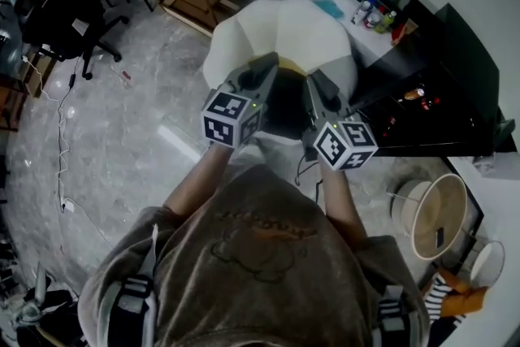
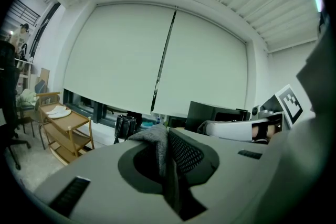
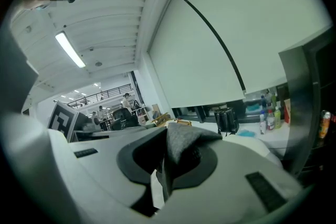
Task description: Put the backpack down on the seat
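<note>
While claws (image 1: 272, 65) (image 1: 315, 81) pinch it, backpack (image 1: 284, 106) hangs lengthwise down.

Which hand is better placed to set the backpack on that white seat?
Left, marginally. The left gripper and right gripper are each shut on the backpack above the seat, but the left reaches slightly farther over it. Probably both lower together.

No legible text, brand, number or sign found. Square markers (image 1: 230, 116) on the two cubes (image 1: 345, 144): black-and-white patterns only, no characters. Shirt print (image 1: 260, 244): too faint to read. Bottle labels (image 1: 374, 15): too small to read
</note>
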Available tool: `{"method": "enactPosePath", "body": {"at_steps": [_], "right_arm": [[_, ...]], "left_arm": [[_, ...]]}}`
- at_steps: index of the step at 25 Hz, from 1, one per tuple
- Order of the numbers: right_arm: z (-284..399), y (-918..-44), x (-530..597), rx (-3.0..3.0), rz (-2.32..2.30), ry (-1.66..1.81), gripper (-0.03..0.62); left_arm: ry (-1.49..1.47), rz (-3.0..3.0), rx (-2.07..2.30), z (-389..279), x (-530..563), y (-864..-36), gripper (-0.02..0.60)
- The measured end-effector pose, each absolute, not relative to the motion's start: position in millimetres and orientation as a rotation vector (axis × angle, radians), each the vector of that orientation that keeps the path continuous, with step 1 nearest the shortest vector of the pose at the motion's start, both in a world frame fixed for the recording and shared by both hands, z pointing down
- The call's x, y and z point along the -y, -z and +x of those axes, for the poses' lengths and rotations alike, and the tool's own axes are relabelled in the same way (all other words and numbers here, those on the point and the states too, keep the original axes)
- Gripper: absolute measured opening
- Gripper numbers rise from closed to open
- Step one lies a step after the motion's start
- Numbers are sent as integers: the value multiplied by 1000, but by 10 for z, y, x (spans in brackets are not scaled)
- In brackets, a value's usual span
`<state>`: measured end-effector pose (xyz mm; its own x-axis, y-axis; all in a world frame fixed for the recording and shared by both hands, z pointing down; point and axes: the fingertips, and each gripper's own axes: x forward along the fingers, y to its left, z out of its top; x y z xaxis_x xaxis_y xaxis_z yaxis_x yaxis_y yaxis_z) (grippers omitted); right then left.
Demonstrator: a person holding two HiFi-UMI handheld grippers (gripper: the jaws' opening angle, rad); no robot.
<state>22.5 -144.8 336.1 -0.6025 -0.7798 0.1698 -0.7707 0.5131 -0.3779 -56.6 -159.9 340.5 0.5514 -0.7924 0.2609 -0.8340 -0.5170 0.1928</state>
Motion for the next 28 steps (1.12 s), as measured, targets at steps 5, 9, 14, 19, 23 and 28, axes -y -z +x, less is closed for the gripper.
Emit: {"method": "enactPosePath", "body": {"at_steps": [5,9,14,19,23,28], "right_arm": [[166,-3337,1776,-2685,-1433,648,31],[191,-3373,1998,-2640,-1475,651,31],[238,-3401,2227,-2583,-1513,648,31],[247,-3407,2438,-2570,-1537,646,31],[296,-3397,2559,-2575,-1536,630,31],[410,-3414,2734,-2598,-1509,630,31]], "left_arm": [[-209,2539,1305,-616,1969,-3380,31],[-215,2579,1253,-589,2217,-3398,31],[-230,2629,1180,-552,2452,-3423,31],[-237,2632,1161,-547,2657,-3445,31],[-234,2632,1162,-499,2790,-3436,31],[-235,2632,1180,-381,2951,-3436,31]]}}
